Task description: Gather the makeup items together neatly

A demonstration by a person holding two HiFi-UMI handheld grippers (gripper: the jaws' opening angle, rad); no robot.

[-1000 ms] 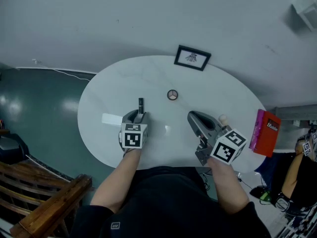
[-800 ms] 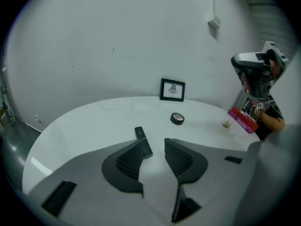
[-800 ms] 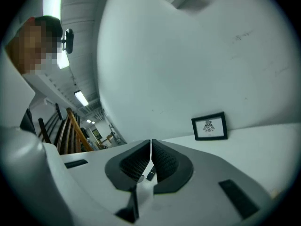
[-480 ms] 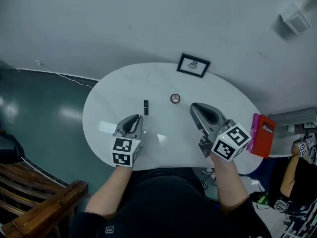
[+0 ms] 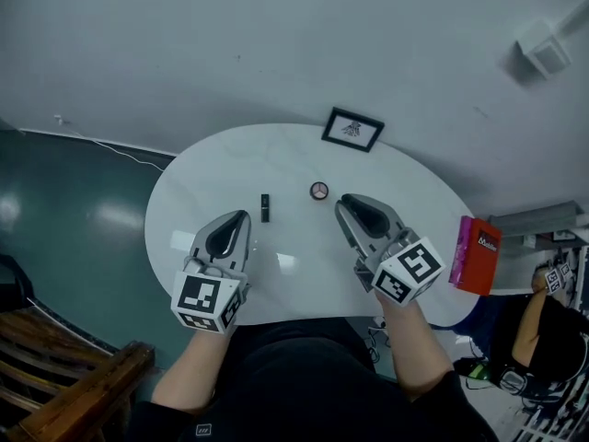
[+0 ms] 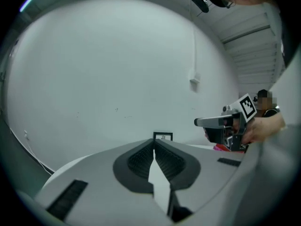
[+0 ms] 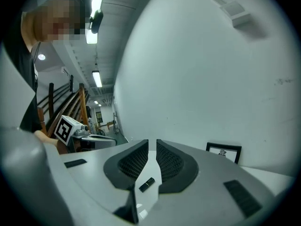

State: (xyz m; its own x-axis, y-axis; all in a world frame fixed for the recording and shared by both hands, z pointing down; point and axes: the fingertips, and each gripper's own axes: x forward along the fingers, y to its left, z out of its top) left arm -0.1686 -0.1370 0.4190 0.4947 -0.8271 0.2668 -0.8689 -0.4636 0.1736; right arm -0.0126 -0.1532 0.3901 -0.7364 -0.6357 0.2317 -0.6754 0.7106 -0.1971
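1. Our left gripper (image 5: 242,215) hangs over the near side of the white oval bench (image 5: 423,201). Its jaws have just been closing and now meet tip to tip. Nothing is between them.
2. Our right gripper (image 5: 342,203) is held beside it, well apart from it. Its jaws are drawn together with only a sliver between the tips, and they grip nothing.
3. A small black makeup tube (image 5: 265,207) lies flat on the bench, just ahead of the left gripper's tips and a little to their right. In the right gripper view we see this tube through the slit behind the jaws. It rests on the bench below, clear of the pads.
4. A small round compact (image 5: 319,191) sits on the bench just ahead of the right gripper and slightly to the left of its tips. It is near the tube but does not touch it.
5. A black picture frame (image 5: 352,130) stands at the bench's far edge, beyond the compact and straight ahead of both grippers.
6. A red and pink box (image 5: 477,254) sits out to the right of the right gripper, at the bench's right edge.
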